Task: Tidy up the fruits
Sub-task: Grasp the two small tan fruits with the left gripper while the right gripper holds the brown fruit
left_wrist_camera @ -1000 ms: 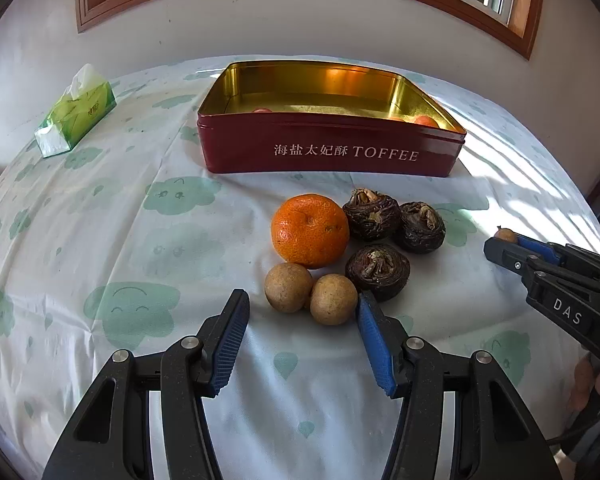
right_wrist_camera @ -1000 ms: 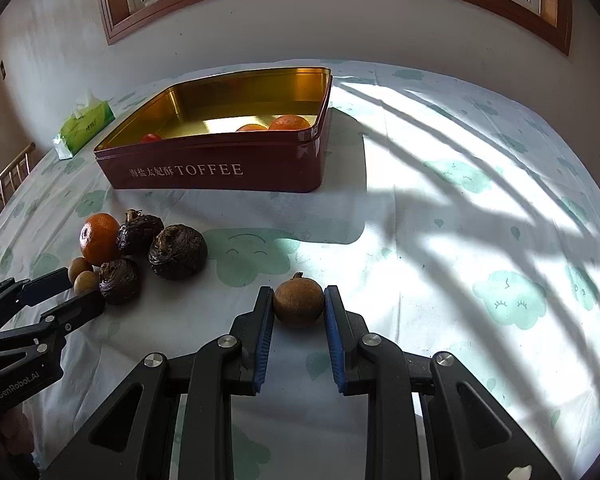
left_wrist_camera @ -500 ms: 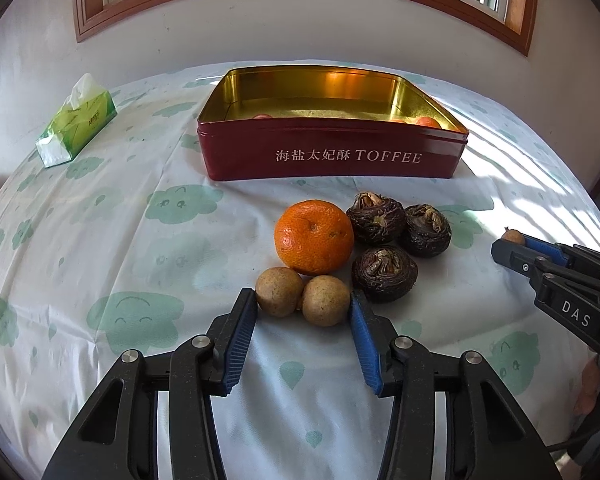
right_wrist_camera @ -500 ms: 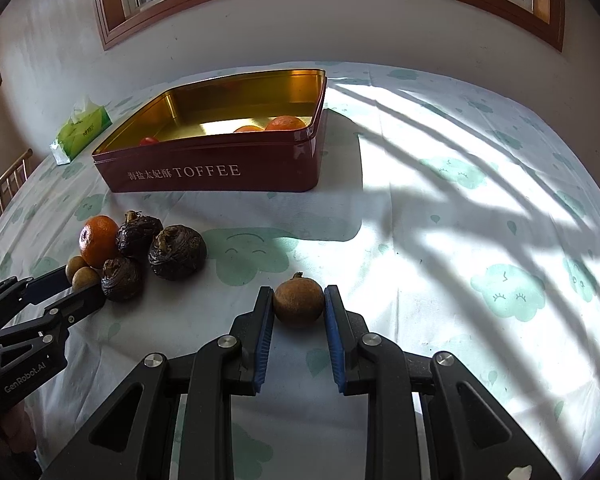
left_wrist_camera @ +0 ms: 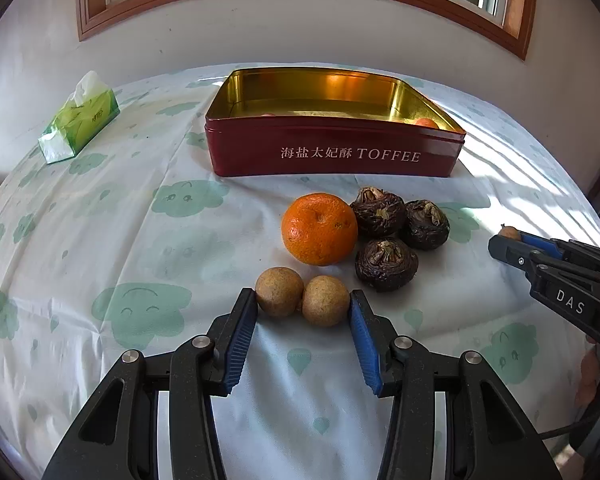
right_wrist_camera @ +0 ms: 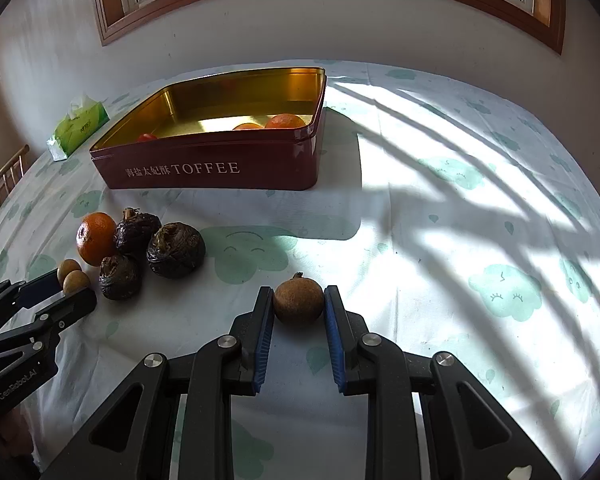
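Two small tan longans [left_wrist_camera: 302, 300] lie side by side on the tablecloth. My left gripper [left_wrist_camera: 303, 304] has closed around the pair, its blue pads touching both outer sides. Behind them sit an orange [left_wrist_camera: 319, 229] and three dark water chestnuts [left_wrist_camera: 385, 264]. My right gripper [right_wrist_camera: 299, 306] is shut on a single brown longan [right_wrist_camera: 299, 300], low over the cloth. The red TOFFEE tin [left_wrist_camera: 332, 156] stands open behind, with oranges [right_wrist_camera: 285, 121] and a small red fruit [right_wrist_camera: 146, 137] inside.
A green tissue pack [left_wrist_camera: 80, 120] lies at the back left. The round table [right_wrist_camera: 480, 200] has a white cloth with green cloud prints. A wooden chair [right_wrist_camera: 4, 176] stands at the far left edge. The wall and window frame rise behind the table.
My left gripper moved forward and narrowed its jaws around the two longans until the pads touch them. My right gripper stayed shut on its longan, nearly still.
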Tool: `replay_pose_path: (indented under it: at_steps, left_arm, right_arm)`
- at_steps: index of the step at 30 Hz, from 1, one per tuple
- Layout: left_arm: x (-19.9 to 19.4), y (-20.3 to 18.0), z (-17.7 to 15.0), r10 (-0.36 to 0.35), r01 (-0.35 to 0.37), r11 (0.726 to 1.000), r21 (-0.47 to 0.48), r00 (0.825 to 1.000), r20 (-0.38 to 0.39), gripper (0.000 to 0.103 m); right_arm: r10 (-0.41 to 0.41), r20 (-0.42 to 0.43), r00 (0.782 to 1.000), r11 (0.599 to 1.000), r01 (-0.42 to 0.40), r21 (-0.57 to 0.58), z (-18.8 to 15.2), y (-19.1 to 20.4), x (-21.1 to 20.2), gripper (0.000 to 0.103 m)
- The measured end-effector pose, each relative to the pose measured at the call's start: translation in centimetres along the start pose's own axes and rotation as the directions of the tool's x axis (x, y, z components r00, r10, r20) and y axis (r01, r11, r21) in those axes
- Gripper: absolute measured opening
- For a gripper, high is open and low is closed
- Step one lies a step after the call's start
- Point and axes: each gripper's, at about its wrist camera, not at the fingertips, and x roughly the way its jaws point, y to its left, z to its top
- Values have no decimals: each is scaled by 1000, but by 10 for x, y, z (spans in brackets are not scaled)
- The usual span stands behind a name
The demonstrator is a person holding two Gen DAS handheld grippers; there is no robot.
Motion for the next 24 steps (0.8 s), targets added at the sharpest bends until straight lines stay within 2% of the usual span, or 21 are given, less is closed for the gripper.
replay_pose_path:
  at_steps: [10,24]
  left_arm:
    - [-2,8,0,-19,19,999,-32,1000,-3,48]
    - [-2,9,0,-35,35,999,-20,999,2,48]
  right_arm:
    - [-8,-9,1000,1000,8,0,0,0,0,23]
    - [-9,-37,999,1000,10,12,2,2,-1,23]
